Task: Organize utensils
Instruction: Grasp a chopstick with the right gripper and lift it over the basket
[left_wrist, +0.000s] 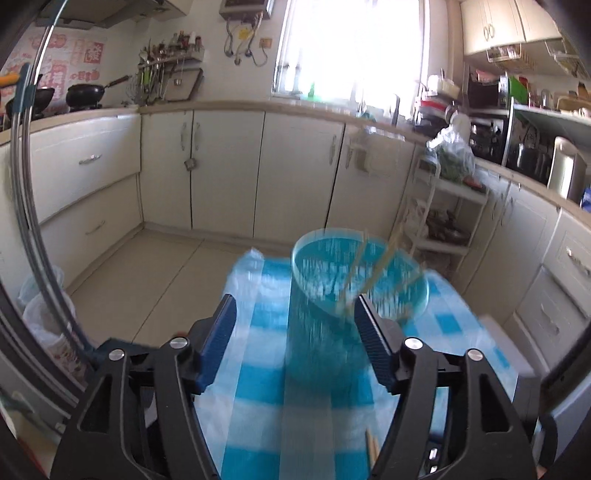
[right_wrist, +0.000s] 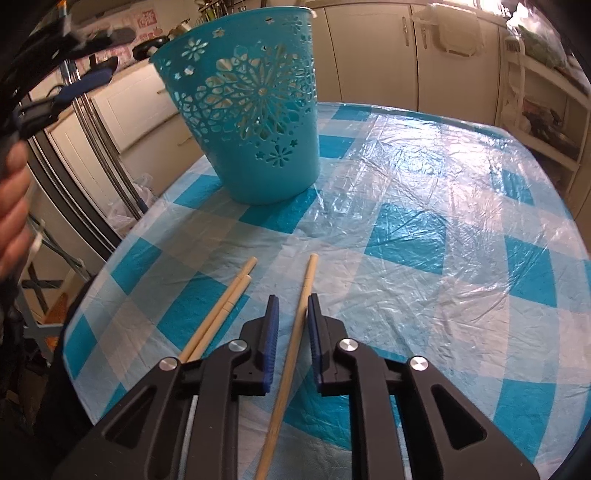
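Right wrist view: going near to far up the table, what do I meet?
Right gripper shut on a chopstick → two loose chopsticks lying on the checked cloth → teal basket → cabinets.

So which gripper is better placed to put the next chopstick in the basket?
Right. The right gripper already has its jaws closed on a chopstick, with the basket just ahead. The left gripper is open and empty above the basket.
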